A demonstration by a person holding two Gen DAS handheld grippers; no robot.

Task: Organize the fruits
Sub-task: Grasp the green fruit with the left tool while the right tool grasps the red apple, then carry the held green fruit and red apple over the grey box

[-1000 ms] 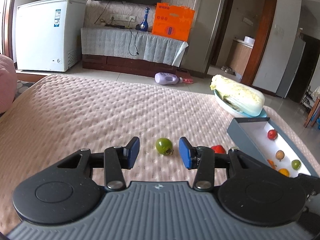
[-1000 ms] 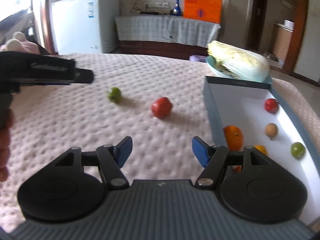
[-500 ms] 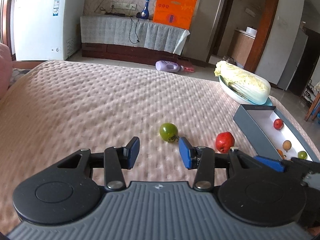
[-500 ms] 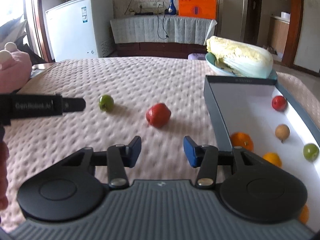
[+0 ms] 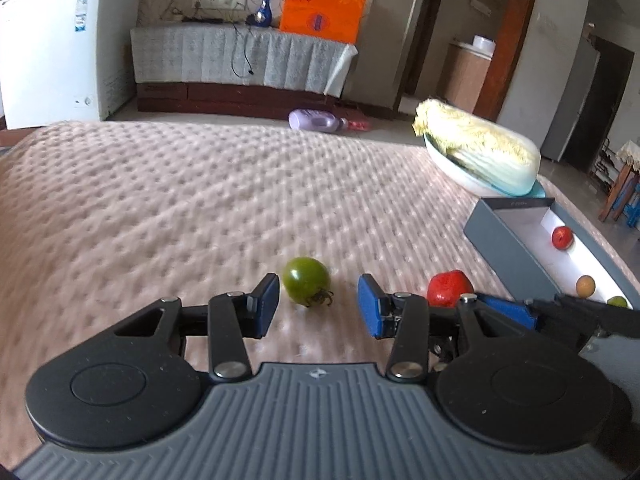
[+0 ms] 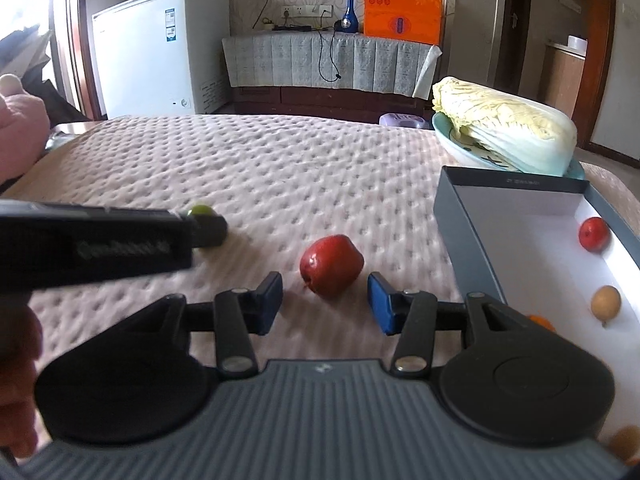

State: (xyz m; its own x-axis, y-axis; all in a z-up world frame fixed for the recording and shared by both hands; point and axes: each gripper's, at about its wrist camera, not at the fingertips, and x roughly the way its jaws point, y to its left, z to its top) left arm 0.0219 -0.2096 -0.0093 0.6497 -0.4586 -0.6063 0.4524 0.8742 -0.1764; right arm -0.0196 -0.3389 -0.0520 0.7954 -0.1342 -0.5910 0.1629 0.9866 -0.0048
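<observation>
Green tomato, stem toward camera, between left gripper's wide jaws; right gripper's likewise around red fruit.

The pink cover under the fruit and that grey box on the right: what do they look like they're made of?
The pink cover looks like soft quilted fabric: matte, with a regular pattern of puffy dimples. The grey box seems to be stiff cardboard, with thin straight walls, a matte grey outside and a plain white inside, though coated board or thin plastic can't be ruled out.

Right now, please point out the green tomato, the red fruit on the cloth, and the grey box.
green tomato (image 5: 306, 280), left wrist view, middle of its skin.
red fruit (image 6: 331, 265), right wrist view, its front.
grey box (image 6: 466, 240), right wrist view, left wall.
</observation>
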